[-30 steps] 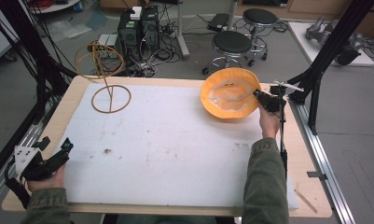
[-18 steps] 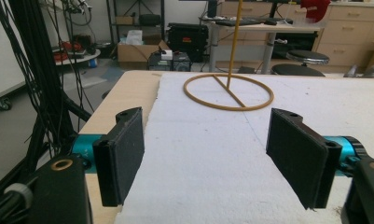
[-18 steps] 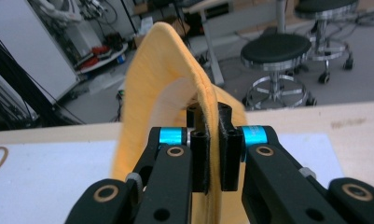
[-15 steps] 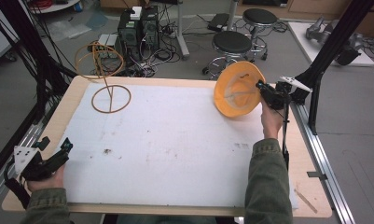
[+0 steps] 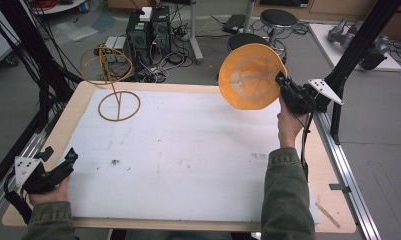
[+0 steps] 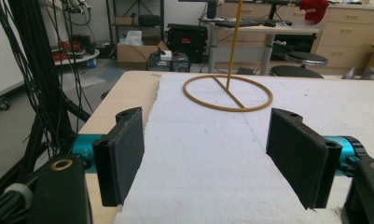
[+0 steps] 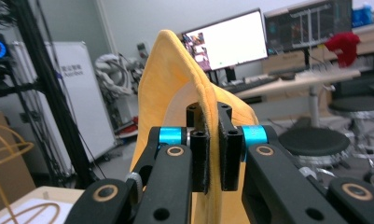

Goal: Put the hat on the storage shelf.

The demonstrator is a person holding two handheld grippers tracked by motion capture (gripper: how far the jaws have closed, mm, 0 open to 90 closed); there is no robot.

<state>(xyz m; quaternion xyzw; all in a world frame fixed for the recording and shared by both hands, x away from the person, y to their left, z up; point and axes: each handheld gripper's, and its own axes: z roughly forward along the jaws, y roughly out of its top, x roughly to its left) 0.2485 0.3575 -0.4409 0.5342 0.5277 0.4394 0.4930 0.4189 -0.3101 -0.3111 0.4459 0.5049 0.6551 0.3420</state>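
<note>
Orange hat lifted on edge over the table's far right corner.
Right gripper pinches its brim; left gripper gapes empty, facing the wire stand across the white mat.

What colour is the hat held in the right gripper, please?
The hat is orange-yellow with a paler inside; the high view shows it best.

Most of my white mat lies bare, so either hand could sweep across it freely. The wire hat stand rises at the far left corner, blocking that spot. The yellow hat, lifted in my right gripper, fills the air over the far right.
</note>
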